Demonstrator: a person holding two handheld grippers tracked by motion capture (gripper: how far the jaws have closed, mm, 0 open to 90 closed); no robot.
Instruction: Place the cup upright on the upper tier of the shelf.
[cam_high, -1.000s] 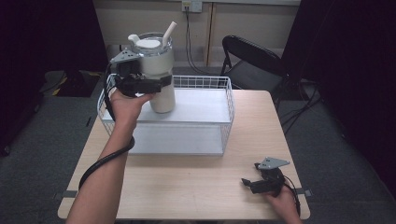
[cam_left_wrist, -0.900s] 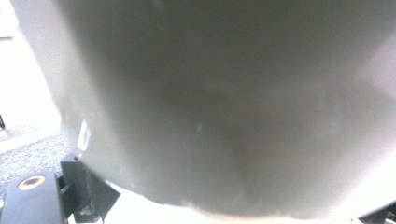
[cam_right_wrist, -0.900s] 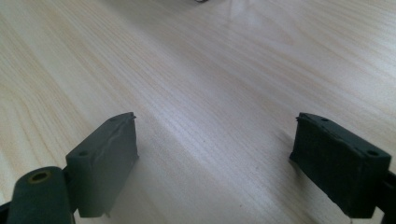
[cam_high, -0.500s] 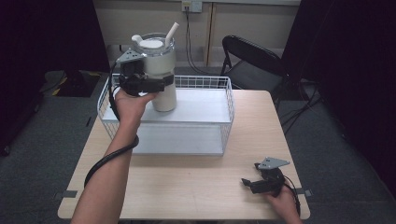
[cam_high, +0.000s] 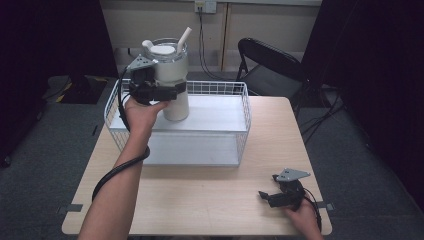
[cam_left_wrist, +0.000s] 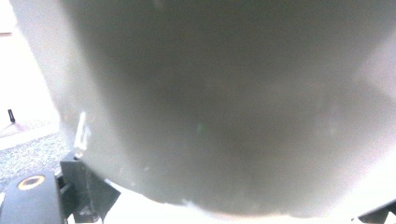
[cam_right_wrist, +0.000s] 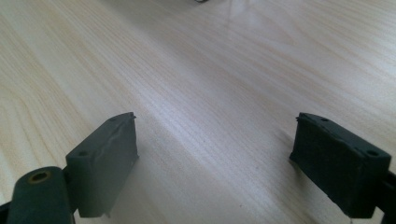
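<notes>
A tall white tumbler (cam_high: 172, 80) with a clear lid and a white straw hangs upright above the back left of a white wire basket (cam_high: 240, 107). My left gripper (cam_high: 167, 92) is shut on the tumbler's body, and its pale wall (cam_left_wrist: 224, 102) looms blurred right in front of the left gripper view. Near the table's front right corner my right gripper (cam_high: 266, 196) lies low over the wood, open. Its two black fingers (cam_right_wrist: 105, 161) stand wide apart with bare tabletop between them.
The light wooden table (cam_high: 210, 195) carries the basket across its back half. A black folding chair (cam_high: 270, 65) stands behind the table's right end. Grey carpet and dark curtains surround the table.
My left gripper has lifted the tumbler a little higher over the basket. The right gripper has stayed where it was.
</notes>
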